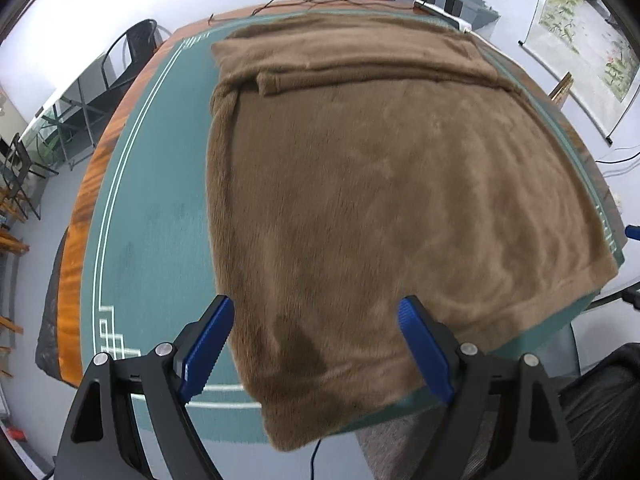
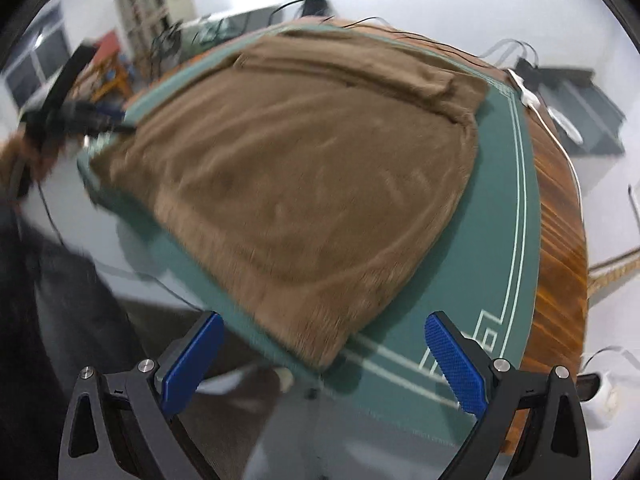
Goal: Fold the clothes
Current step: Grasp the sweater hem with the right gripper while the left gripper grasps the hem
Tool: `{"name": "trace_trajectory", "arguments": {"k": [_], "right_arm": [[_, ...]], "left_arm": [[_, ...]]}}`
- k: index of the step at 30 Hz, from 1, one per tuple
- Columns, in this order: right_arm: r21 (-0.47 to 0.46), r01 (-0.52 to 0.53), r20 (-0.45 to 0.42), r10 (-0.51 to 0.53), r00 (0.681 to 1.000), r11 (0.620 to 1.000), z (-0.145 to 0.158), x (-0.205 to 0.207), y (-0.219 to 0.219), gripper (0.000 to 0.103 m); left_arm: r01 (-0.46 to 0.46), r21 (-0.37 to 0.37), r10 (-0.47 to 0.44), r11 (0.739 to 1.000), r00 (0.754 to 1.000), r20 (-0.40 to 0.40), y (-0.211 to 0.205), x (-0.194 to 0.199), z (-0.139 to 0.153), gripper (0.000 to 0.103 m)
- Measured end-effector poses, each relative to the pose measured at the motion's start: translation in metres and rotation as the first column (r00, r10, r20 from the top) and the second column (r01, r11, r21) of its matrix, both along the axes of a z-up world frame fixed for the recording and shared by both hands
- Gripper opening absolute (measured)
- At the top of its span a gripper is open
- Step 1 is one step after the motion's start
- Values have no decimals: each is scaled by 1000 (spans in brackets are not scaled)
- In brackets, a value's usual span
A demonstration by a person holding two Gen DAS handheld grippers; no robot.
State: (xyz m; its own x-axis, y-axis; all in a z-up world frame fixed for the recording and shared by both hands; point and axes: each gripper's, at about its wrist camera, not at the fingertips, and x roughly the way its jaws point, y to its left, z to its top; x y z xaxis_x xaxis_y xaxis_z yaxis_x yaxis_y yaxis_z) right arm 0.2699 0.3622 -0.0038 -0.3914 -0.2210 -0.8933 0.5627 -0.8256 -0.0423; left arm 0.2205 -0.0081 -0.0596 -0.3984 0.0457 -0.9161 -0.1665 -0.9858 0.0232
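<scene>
A brown fleece garment (image 1: pixel 380 184) lies spread flat on a green mat (image 1: pixel 152 216), with a sleeve folded across its far end. My left gripper (image 1: pixel 316 312) hangs open above the garment's near left corner, nothing between its blue fingers (image 1: pixel 208 352). In the right wrist view the same garment (image 2: pixel 304 168) fills the middle, and its near right corner points toward me. My right gripper (image 2: pixel 324 328) is open above that corner, clear of the cloth. The left gripper (image 2: pixel 76 116) shows as a dark blurred shape at the garment's far left edge.
The green mat (image 2: pixel 500 216) covers a wooden table (image 2: pixel 560 248) with a curved edge. Black and white cables (image 1: pixel 312 0) and a power strip (image 1: pixel 440 12) lie along the far edge. Chairs (image 1: pixel 132 52) stand on the left. A person's dark trousers (image 1: pixel 600 396) are near the front edge.
</scene>
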Motion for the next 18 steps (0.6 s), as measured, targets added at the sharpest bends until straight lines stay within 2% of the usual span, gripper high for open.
{"name": "trace_trajectory", "arguments": {"k": [2,5,7,9,11,15,18], "right_arm": [[37,-14,6,14,1000,999,-10,8,0,102],[55,23,27,-25,999,998,-23,9,7,101],[99,59,10,-60,998,993,-28,5,11,93],[124,72,-4,-72,997,990,-32,-1,11,80],[117,74,-2,-75,997,990,-34,-7,10,75],[72,47,-7,-47,999,996,-28,-11,1,75],[75,24,-24,-23,999,997,-29,-12,-11,74]], "left_arm": [[-6,1,6,1000,1000,2,0,2,-1,87],[-5,8,5,1000,1000,-2,3,4,-1,87],[2,10,-2,1000,1000,-3,6,6,-1,87],[13,7,-13,1000,1000,-3,10,7,-2,87],[21,2,-21,1000,1000,-4,13,8,-1,87],[12,12,-12,1000,1000,-6,13,10,0,88],[2,17,-2,1000,1000,1,11,14,-2,88]]}}
